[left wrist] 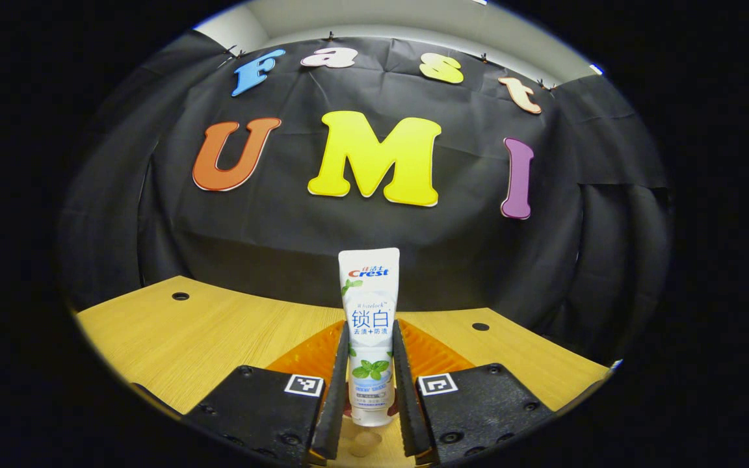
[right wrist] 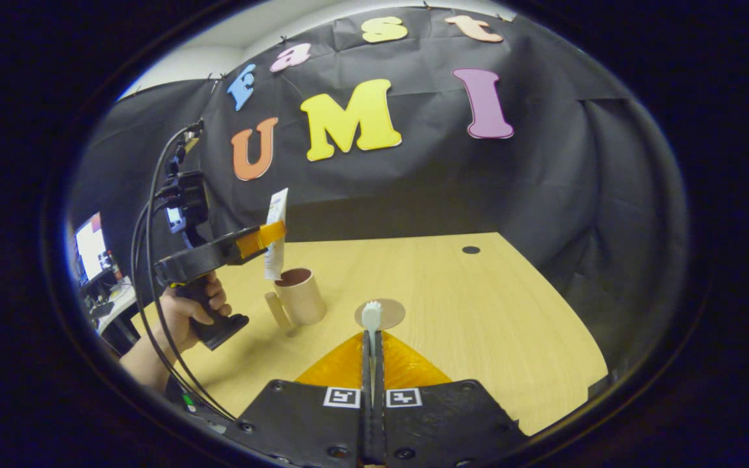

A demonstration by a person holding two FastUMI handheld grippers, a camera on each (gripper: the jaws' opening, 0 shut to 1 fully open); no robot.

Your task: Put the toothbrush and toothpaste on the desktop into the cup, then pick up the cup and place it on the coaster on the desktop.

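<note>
In the left gripper view the left gripper [left wrist: 369, 383] was clamped on the toothpaste [left wrist: 369, 325], both fingers [left wrist: 337, 383] pressed against the sides of the tube. The toothpaste was a white tube with blue and red print and a picture of green mint leaves low on its front. It stood upright between the fingers with its flat crimped end up and its cap end down, held in the air above the wooden tabletop [left wrist: 205, 331].

The right gripper view showed the same left gripper [right wrist: 270, 237] from the side, held by a hand [right wrist: 186, 312] with cables trailing from it. The toothpaste [right wrist: 275, 234] hung just above the open mouth of the cup [right wrist: 300, 296], its lower end near the rim but not yet inside, as far as could be told. The cup was a tan, round mug with a darker inside and a handle on its left side, standing upright on the tabletop [right wrist: 478, 305].

The right gripper [right wrist: 372, 364] was closed tight on the toothbrush [right wrist: 371, 322], whose thin pale handle ran between the two fingers [right wrist: 365, 370] and whose white bristled head stuck out past the fingertips. Beyond the brush head lay the coaster [right wrist: 389, 312], a flat round brownish disc on the tabletop, a little to the right of the cup and apart from it.
</note>
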